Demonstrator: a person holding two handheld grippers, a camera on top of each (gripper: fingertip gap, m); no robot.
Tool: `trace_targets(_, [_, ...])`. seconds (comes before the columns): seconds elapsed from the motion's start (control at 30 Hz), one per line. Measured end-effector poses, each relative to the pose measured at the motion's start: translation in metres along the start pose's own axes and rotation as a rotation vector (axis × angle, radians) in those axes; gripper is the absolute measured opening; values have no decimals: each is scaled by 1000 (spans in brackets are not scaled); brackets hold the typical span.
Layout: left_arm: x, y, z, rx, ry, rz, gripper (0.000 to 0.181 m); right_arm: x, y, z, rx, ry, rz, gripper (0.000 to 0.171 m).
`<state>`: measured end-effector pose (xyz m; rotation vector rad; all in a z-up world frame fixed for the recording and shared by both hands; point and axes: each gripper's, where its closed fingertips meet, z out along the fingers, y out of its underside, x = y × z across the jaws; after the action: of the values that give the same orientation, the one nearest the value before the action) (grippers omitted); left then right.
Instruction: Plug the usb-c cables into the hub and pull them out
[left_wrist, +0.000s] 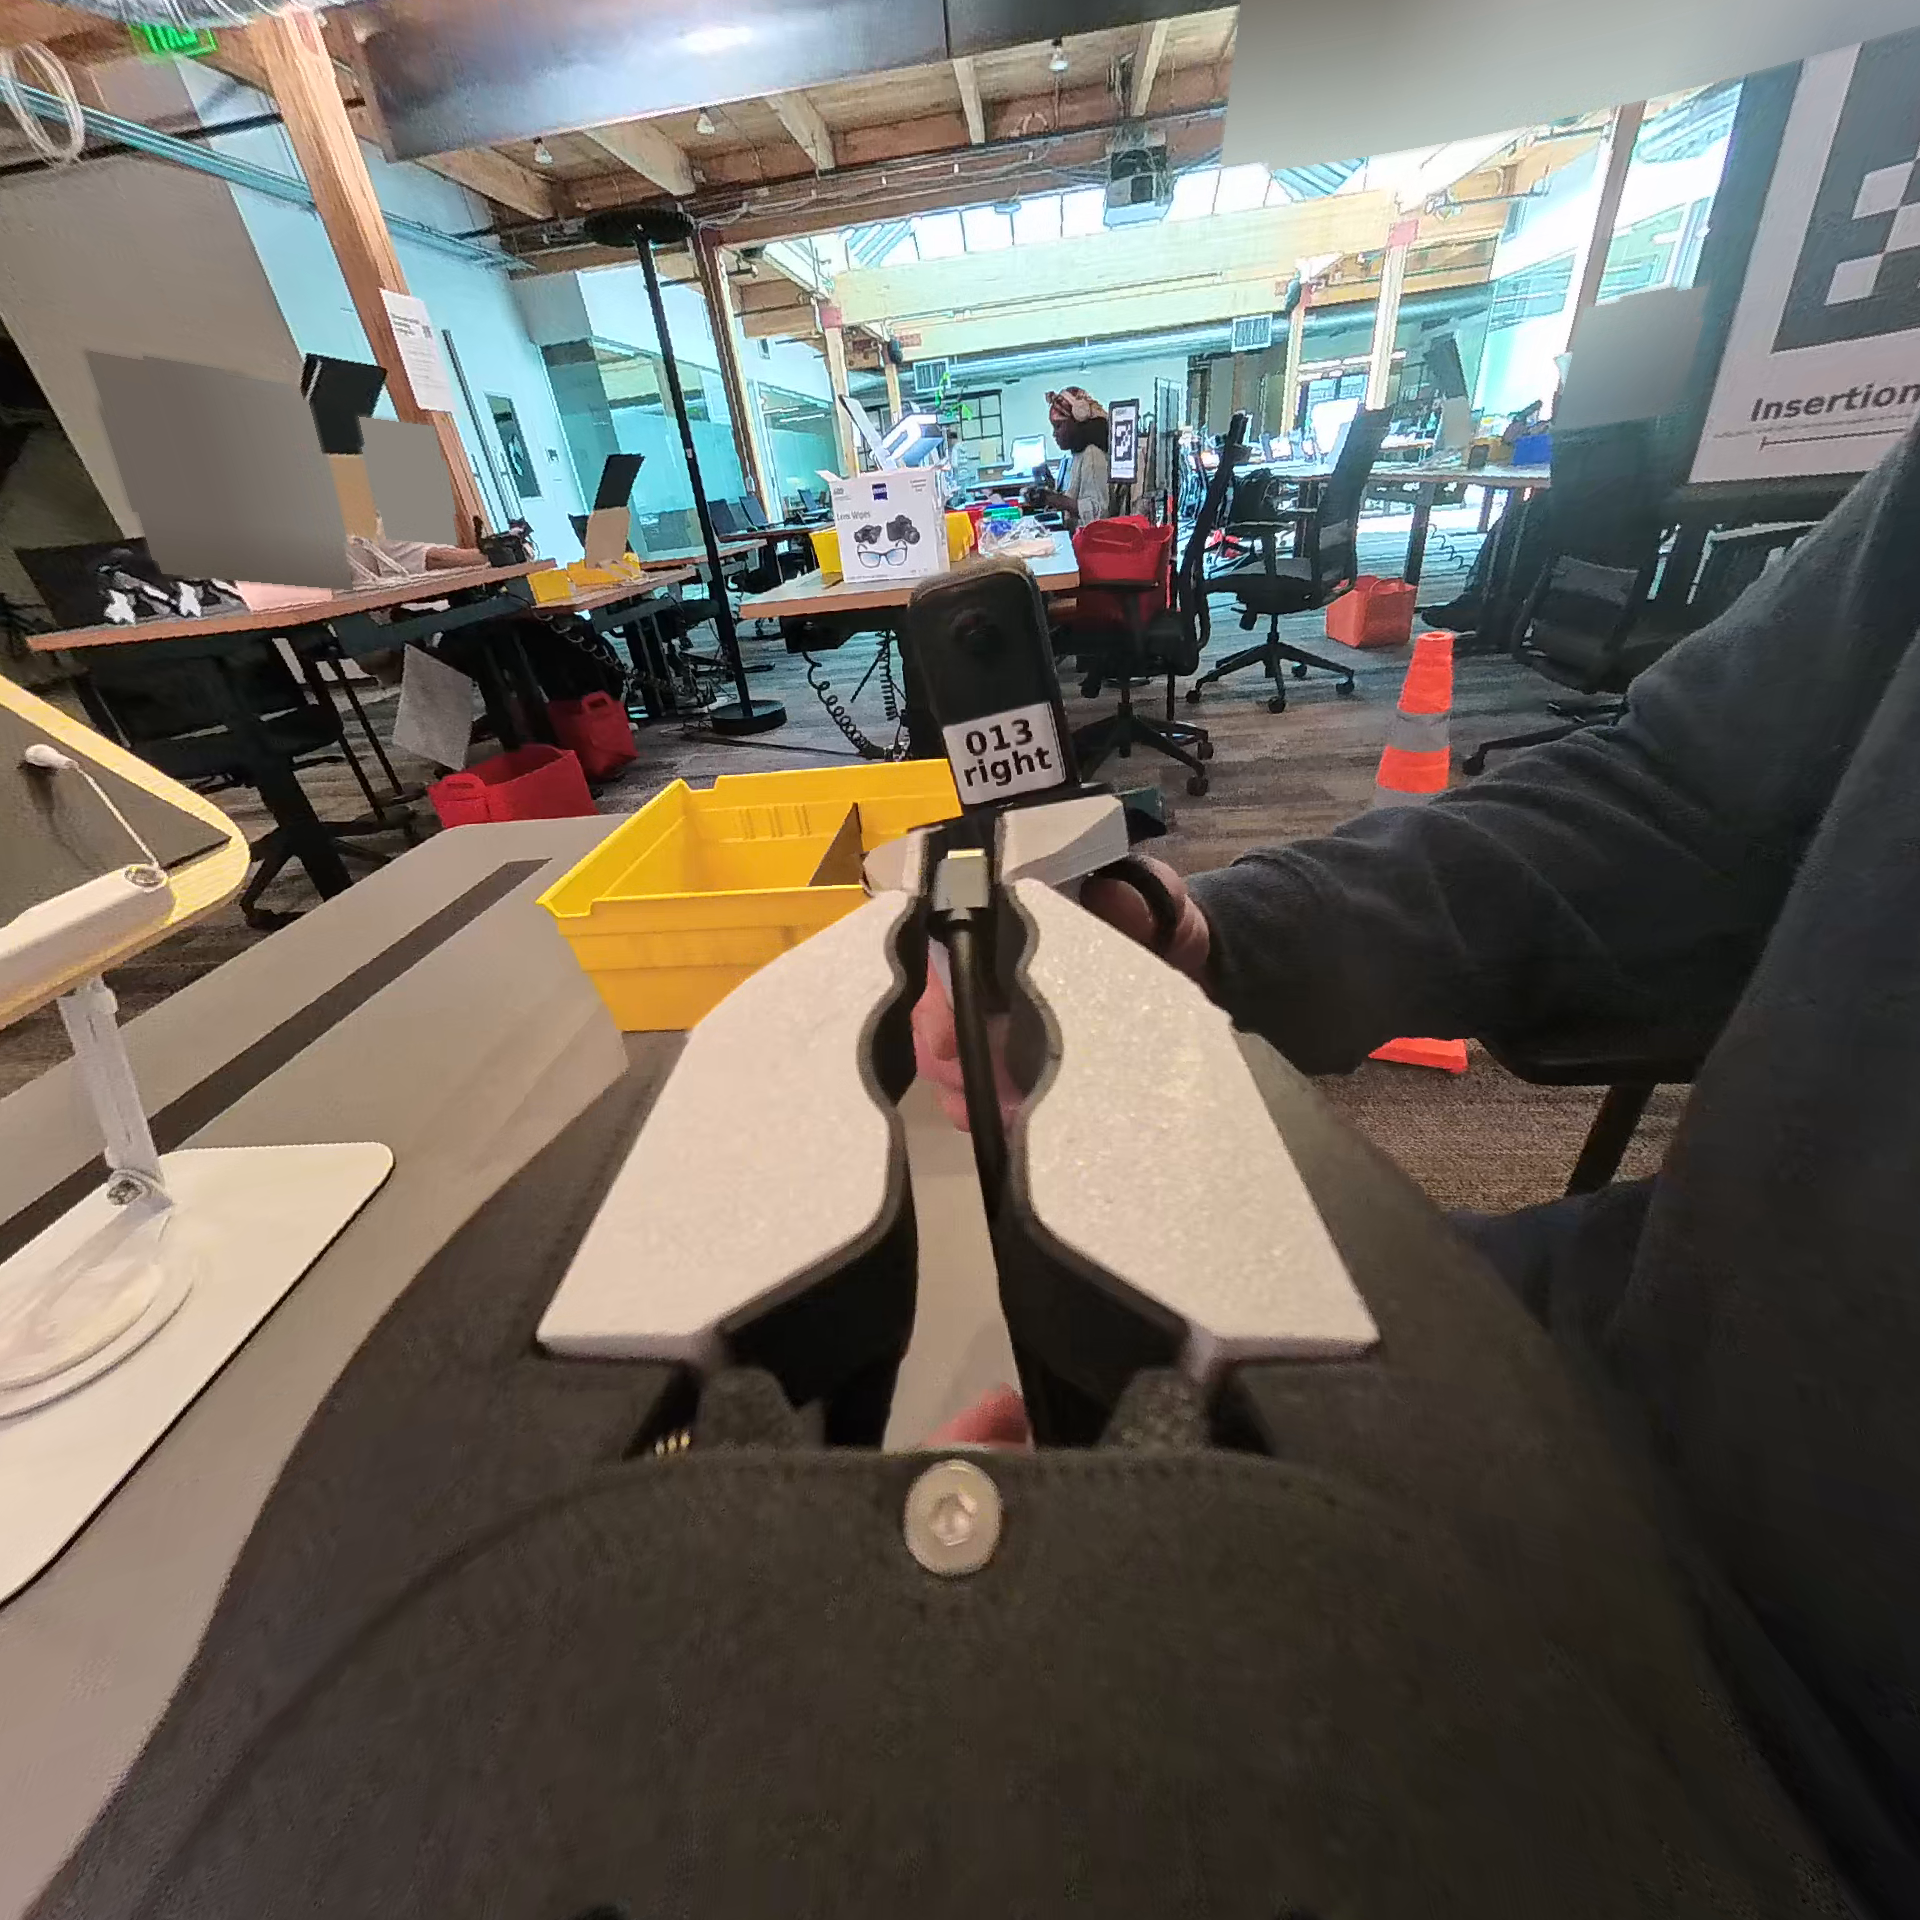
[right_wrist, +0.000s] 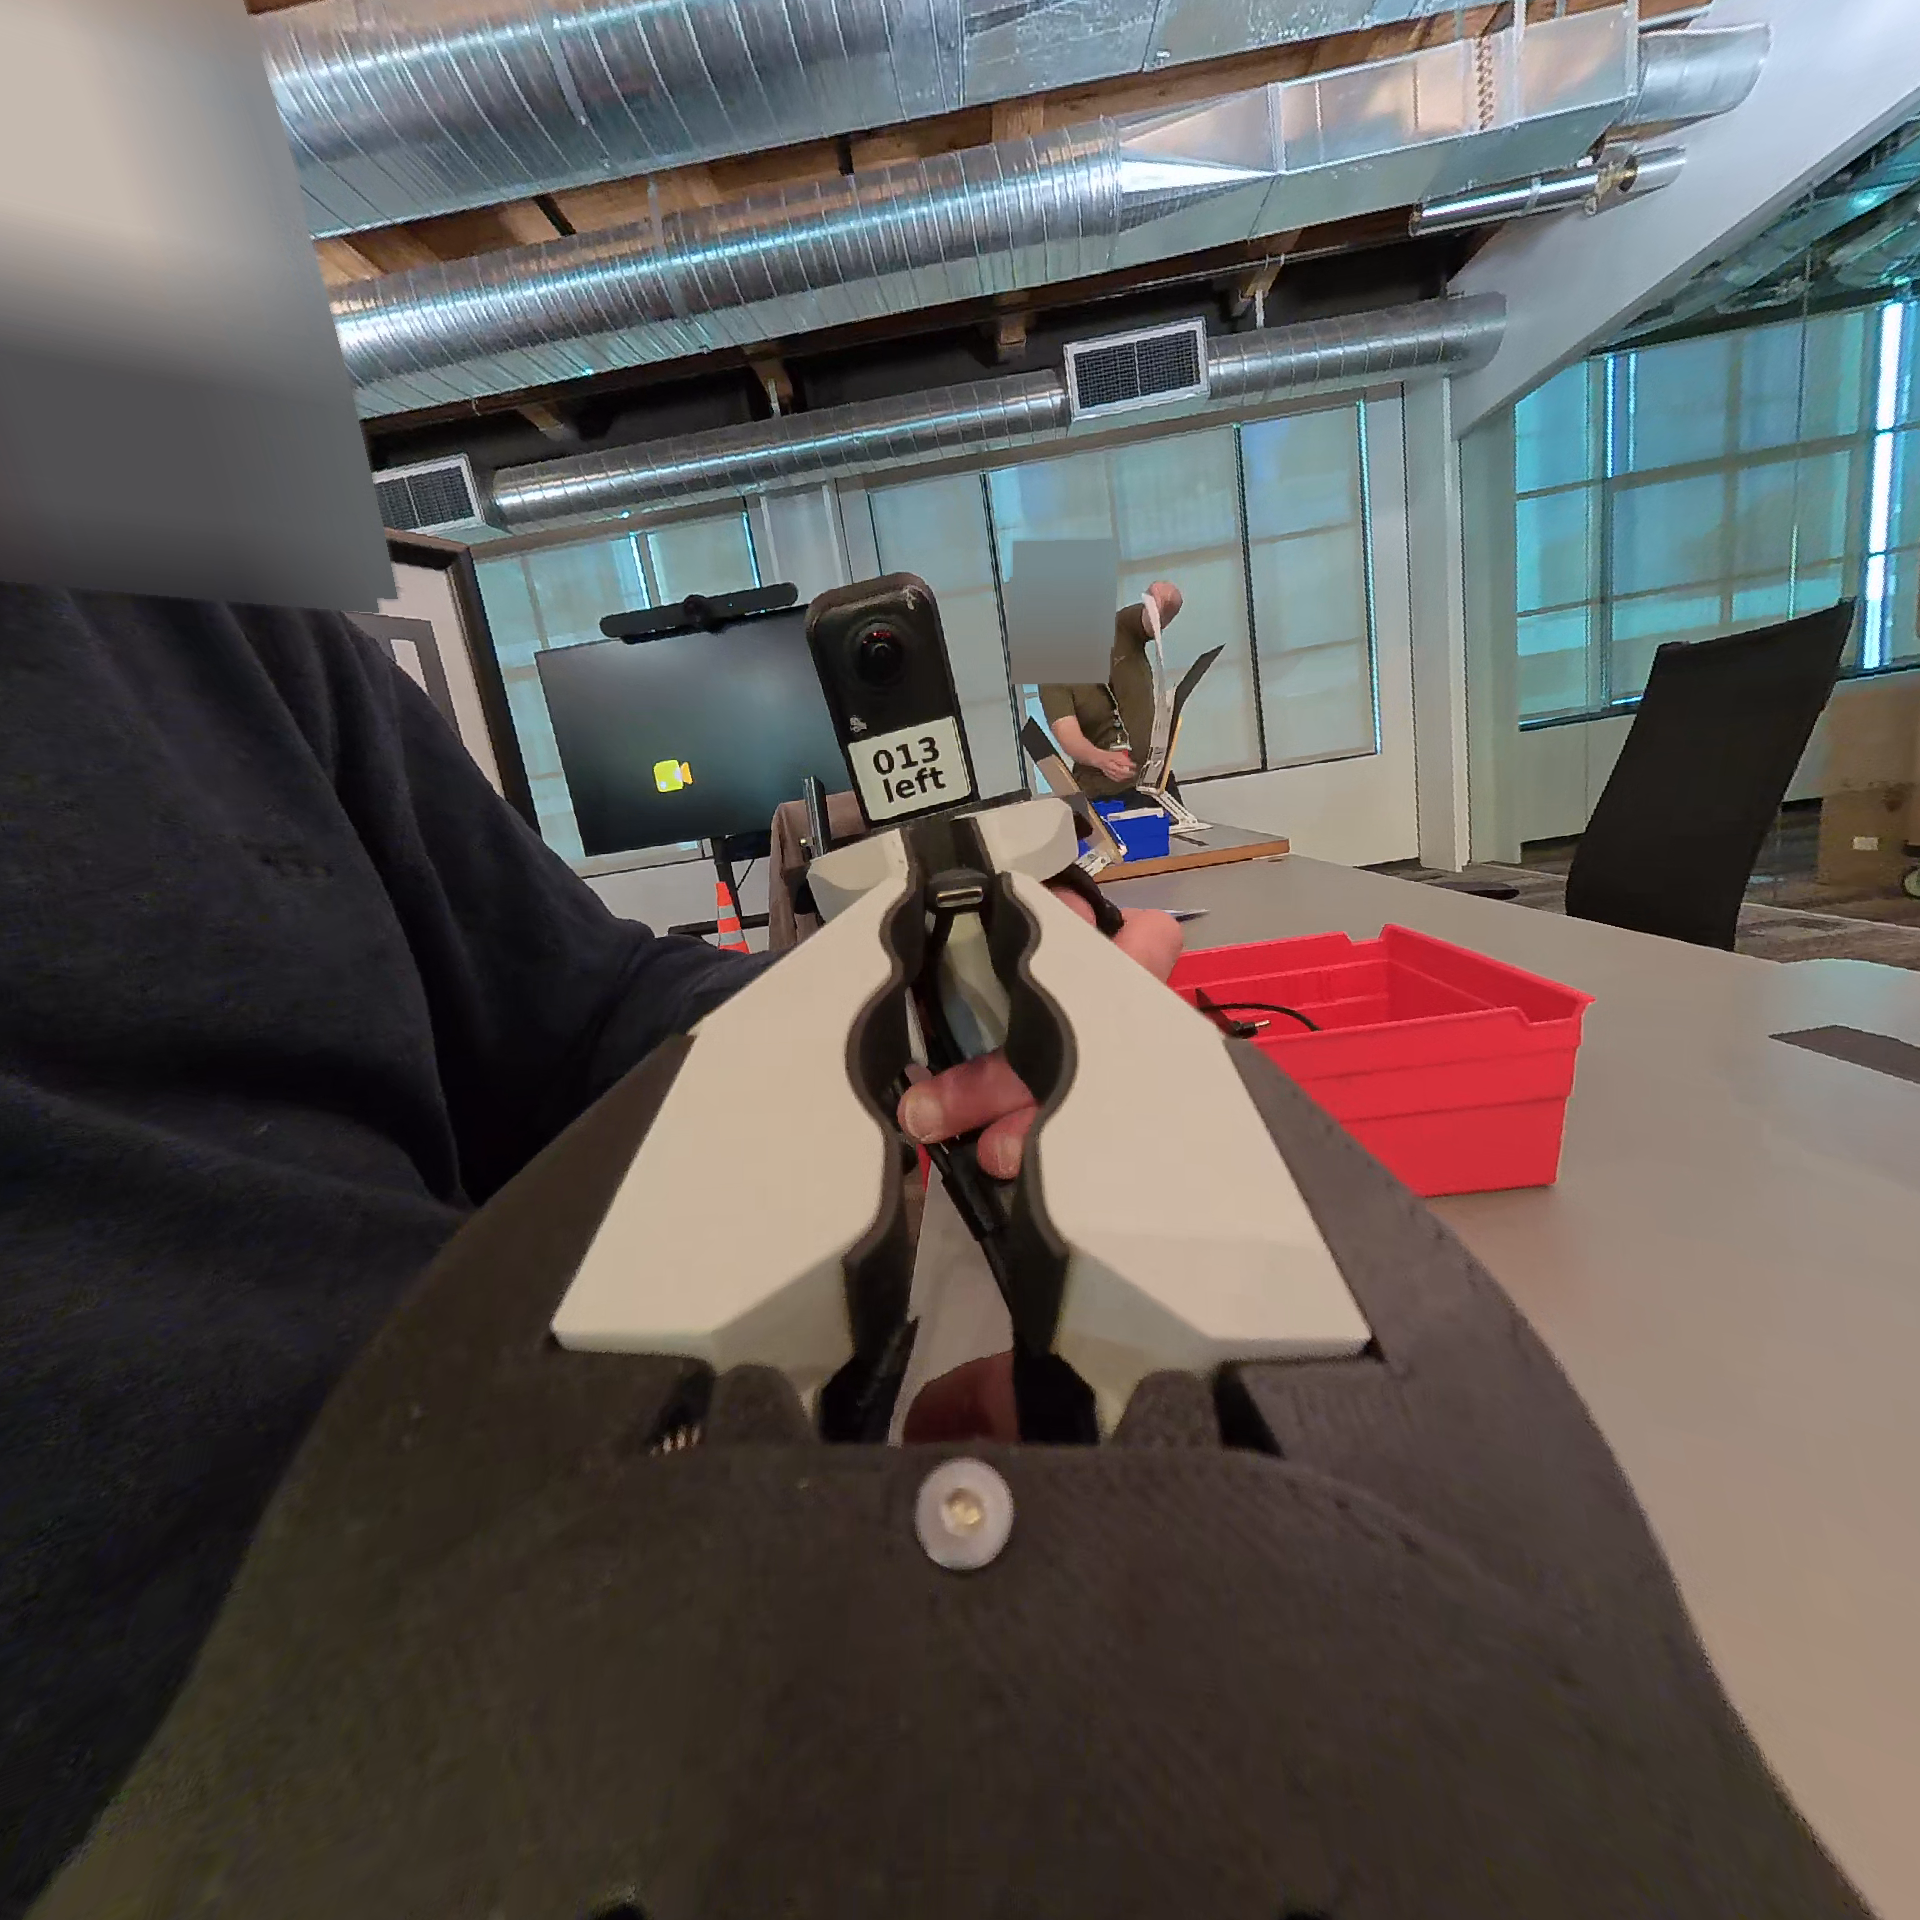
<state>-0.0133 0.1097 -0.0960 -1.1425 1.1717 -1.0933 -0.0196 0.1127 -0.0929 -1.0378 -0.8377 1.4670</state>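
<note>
Both views bright, daylit, with heavy fisheye bending at the edges: the wooden ceiling beams (left_wrist: 790, 125) and the silver ribbed air ducts (right_wrist: 727, 249) curve strongly. In the left wrist view, light comes from the far skylit windows (left_wrist: 1039, 223), which are slightly blown out; a ceiling lamp glares at the top. In the right wrist view, the tall teal-tinted windows (right_wrist: 1704, 520) light the scene from the right. The grey tabletop (right_wrist: 1714, 1351) is evenly lit, shadows soft. The near black felt-like gripper body (left_wrist: 935, 1714) is soft, out of focus at the bottom. The white speckled finger plates (left_wrist: 1164, 1143) are sharp. Mid-distance is crisp.
</note>
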Motion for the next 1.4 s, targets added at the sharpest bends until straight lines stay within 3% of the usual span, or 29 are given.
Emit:
trace_targets(0.5, [-19,9,-15,-139,-42,84,12,21,5,-13,-120,134,-91,23])
trace_targets(0.83, [-43,19,-32,-268,-139,127,12,75,114,-46,-833,445,-241,37])
trace_targets(1.07, [-54,15,-40,-242,-175,121,12,114,163,-61,-1030,631,-159,42])
trace_targets(1.2, [-57,14,-43,-232,-184,120,12,121,193,-76,-1164,669,-86,37])
trace_targets(1.3, [-59,13,-44,-225,-186,118,12,122,198,-72,-1150,663,-46,19])
trace_targets(1.4, [-59,13,-45,-223,-185,118,12,124,198,-71,-1157,655,-43,19])
